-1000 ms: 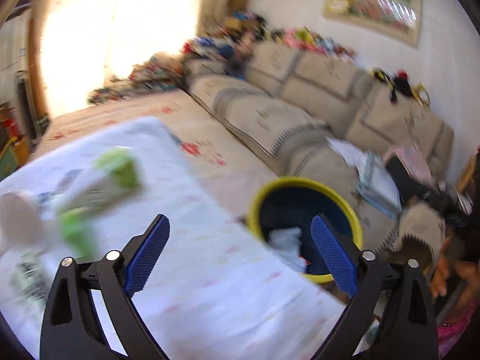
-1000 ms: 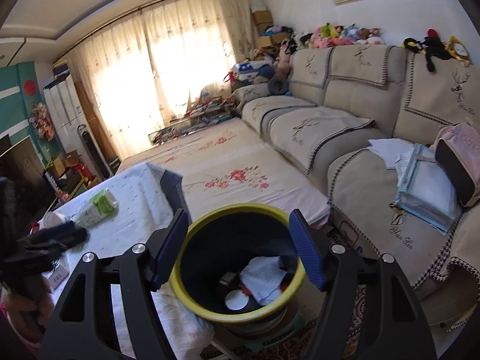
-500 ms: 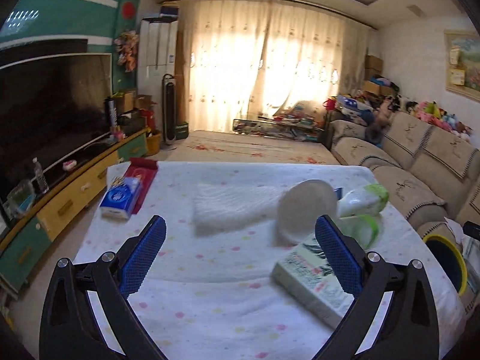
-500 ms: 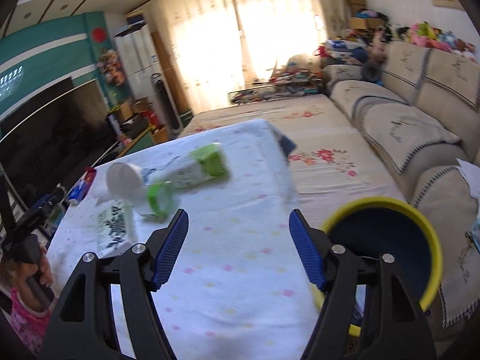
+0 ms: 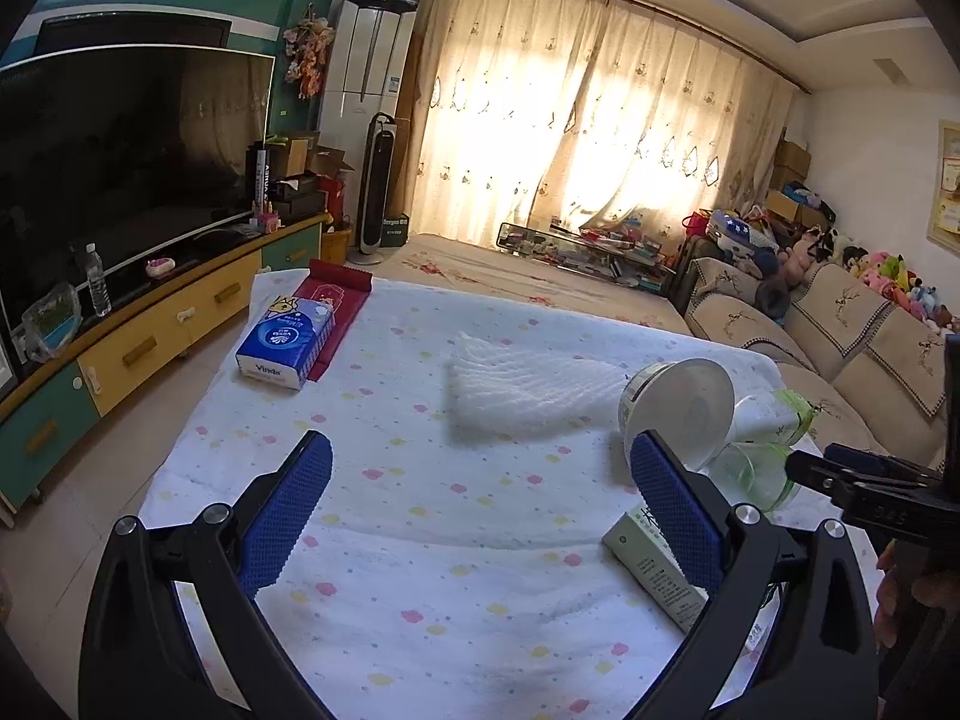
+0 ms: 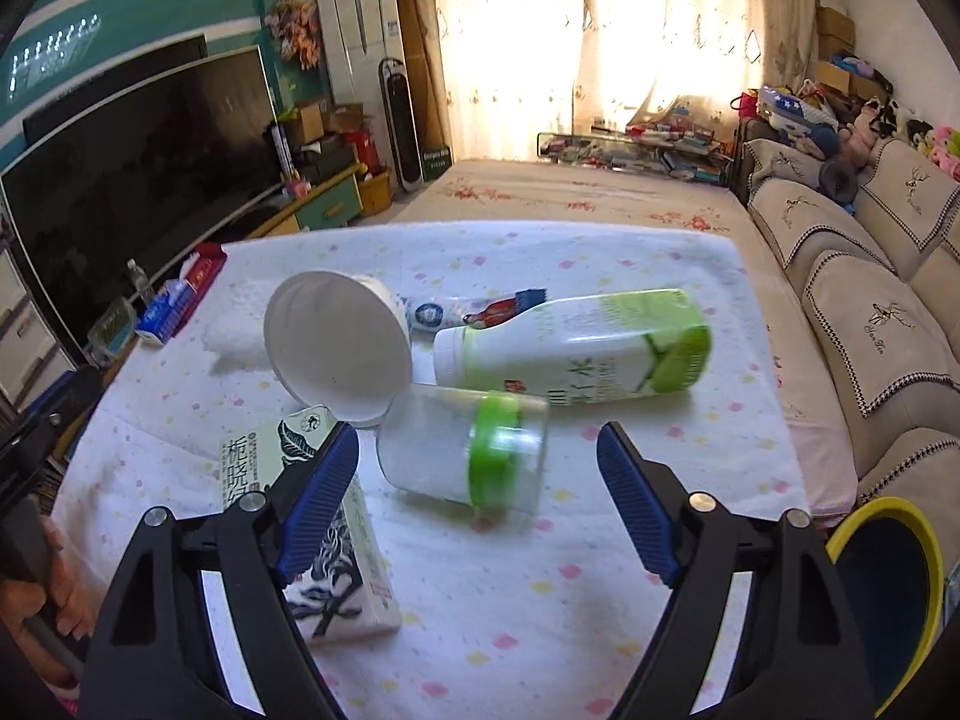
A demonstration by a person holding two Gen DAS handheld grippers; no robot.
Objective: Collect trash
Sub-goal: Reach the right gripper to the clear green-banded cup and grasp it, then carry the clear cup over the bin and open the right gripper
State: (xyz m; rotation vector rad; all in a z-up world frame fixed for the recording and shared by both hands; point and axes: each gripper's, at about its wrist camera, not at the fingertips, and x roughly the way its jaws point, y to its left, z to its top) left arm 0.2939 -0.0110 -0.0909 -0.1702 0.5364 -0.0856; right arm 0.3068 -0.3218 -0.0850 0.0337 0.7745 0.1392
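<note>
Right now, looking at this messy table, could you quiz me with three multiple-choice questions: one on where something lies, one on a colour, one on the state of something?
1. Where does the blue tissue pack lie?
A. At the table's far left corner, partly on a red folder
B. Inside the bin
C. On the sofa

2. What colour is the rim of the bin beside the table?
A. Red
B. Yellow
C. White

3. How is the white bottle with the green end?
A. Standing upright
B. Held in a gripper
C. Lying on its side

Answers: 1 A, it overlaps the folder's edge. 2 B, a yellow ring around a dark inside. 3 C, it rests flat on the tablecloth, untouched.
</note>
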